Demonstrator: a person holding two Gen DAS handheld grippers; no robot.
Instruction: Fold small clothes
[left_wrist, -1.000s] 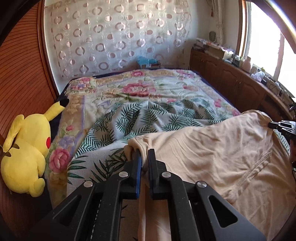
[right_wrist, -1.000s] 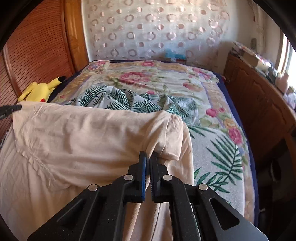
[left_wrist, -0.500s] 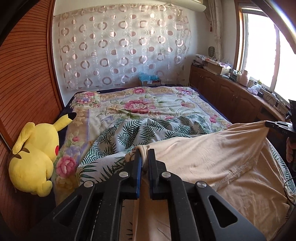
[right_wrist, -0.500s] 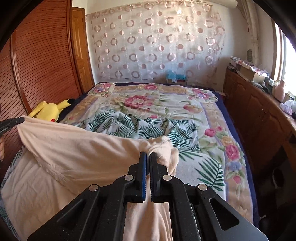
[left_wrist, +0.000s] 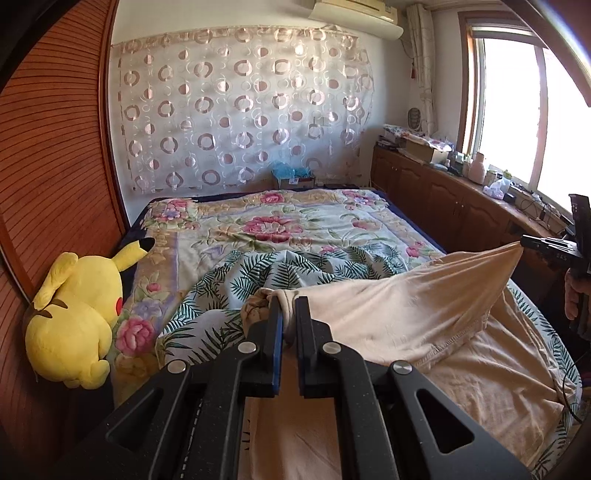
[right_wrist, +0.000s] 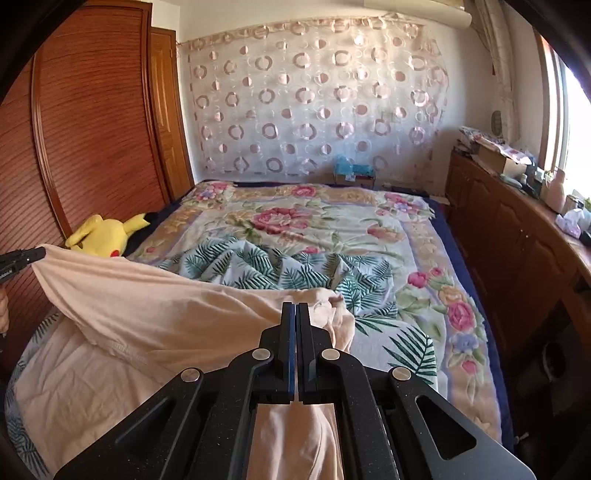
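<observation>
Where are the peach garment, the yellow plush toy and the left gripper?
peach garment (left_wrist: 399, 314): left wrist view, lifted middle of the cloth.
yellow plush toy (left_wrist: 74, 317): left wrist view, its back.
left gripper (left_wrist: 289, 306): left wrist view, between the fingertips.

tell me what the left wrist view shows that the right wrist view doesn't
Only the left wrist view shows the air conditioner above the curtain, the bright window panes, and the right gripper pinching the far corner of the beige garment.

Only the right wrist view shows the wooden door beside the slatted wardrobe, and the left gripper holding the garment's other corner.

Both show the garment stretched between the shut grippers above the floral bedspread, the yellow Pikachu plush, the circle-patterned curtain and the cluttered wooden cabinets.
</observation>
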